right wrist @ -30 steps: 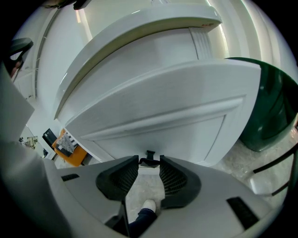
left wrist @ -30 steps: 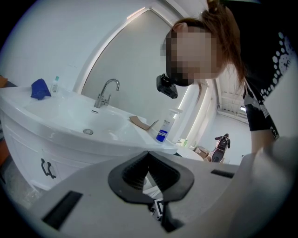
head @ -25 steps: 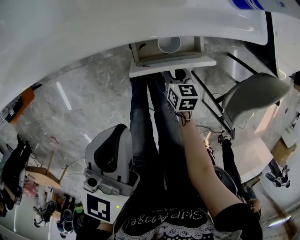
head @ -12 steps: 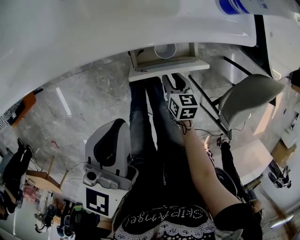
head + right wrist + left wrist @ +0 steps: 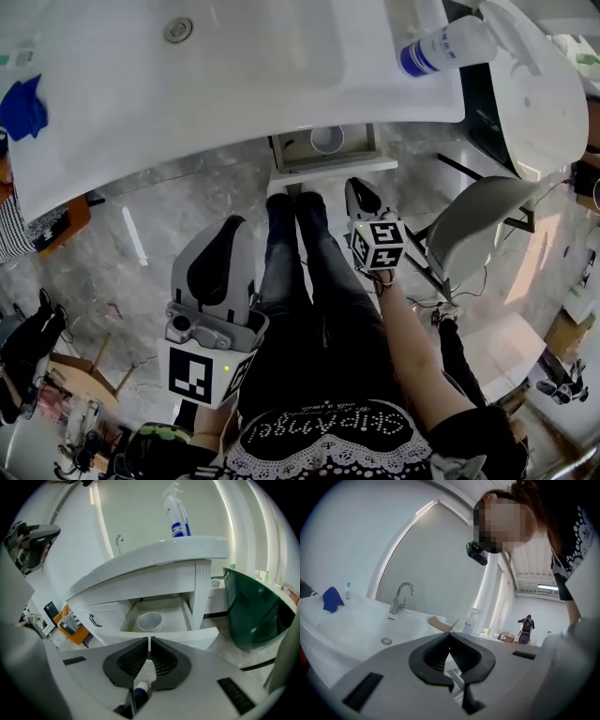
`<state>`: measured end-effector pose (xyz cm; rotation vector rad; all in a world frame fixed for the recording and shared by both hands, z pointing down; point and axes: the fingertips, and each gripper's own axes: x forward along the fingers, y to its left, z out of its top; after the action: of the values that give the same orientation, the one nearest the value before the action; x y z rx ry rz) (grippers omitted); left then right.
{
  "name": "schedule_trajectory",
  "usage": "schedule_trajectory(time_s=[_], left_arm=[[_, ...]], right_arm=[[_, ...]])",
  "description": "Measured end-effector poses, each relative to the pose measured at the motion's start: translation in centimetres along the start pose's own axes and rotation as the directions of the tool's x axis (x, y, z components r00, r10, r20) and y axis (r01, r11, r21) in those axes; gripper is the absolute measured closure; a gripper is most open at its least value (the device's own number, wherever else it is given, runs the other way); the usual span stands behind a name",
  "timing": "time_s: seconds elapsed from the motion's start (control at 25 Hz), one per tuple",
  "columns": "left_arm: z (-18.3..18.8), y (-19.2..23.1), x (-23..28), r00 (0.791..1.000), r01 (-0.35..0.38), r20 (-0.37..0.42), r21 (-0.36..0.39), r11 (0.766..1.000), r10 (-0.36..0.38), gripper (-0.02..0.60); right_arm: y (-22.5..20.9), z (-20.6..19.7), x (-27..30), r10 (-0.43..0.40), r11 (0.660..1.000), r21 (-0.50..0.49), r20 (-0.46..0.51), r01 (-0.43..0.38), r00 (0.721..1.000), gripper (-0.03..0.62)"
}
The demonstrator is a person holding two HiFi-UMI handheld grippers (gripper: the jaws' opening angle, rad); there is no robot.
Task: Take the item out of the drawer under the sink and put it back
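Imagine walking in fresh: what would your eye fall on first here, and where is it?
The open drawer under the white sink, with a white cup standing in it, draws the eye first. On the sink's right end stands a spray bottle, and a blue cloth lies at its left edge. The right hand-held gripper, whose jaws have just been closing with nothing between them, hangs before the drawer.

1. Bright, even indoor light; the white sink (image 5: 234,103) washes out to near-featureless glare in the head view.
2. A ceiling lamp (image 5: 548,588) glows in the left gripper view.
3. Both gripper views bend straight lines and darken to black at the corners.
4. The drawer (image 5: 176,613) sits in soft shade under the sink.
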<state>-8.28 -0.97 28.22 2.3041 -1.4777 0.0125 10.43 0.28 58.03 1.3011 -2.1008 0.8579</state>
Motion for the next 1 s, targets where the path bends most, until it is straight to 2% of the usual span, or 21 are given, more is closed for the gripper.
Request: schedule_trajectory(time_s=[0.32, 0.48, 0.64, 0.8, 1.0], left_arm=[[4.3, -0.4, -1.3, 0.999, -0.031, 0.042, 0.053, 0.998, 0.029, 0.577], [6.7, -0.4, -1.9, 0.995, -0.043, 0.091, 0.071, 0.997, 0.036, 0.577], [8.4, 0.1, -3.4, 0.989, -0.101, 0.118, 0.094, 0.99, 0.09, 0.577], [10.4, 0.8, -5.4, 0.975, -0.164, 0.165, 0.109, 0.98, 0.145, 0.577], [13.7, 1.9, -7.2, 0.949, -0.222, 0.253, 0.119, 0.968, 0.187, 0.577]], right_arm=[[-0.5, 4.9, -5.9, 0.002, 1.0, 0.02, 0.093, -0.004, 0.996, 0.568], [-1.1, 8.1, -7.5, -0.016, 0.999, 0.034, 0.152, 0.011, 0.988, 0.568], [-1.0, 10.9, -9.2, -0.005, 0.998, 0.064, 0.228, -0.01, 0.974, 0.568], [-0.4, 12.2, -10.7, 0.024, 0.998, 0.045, 0.257, -0.037, 0.966, 0.568], [0.0, 13.7, -11.5, 0.045, 0.998, 0.03, 0.277, -0.055, 0.96, 0.568]])
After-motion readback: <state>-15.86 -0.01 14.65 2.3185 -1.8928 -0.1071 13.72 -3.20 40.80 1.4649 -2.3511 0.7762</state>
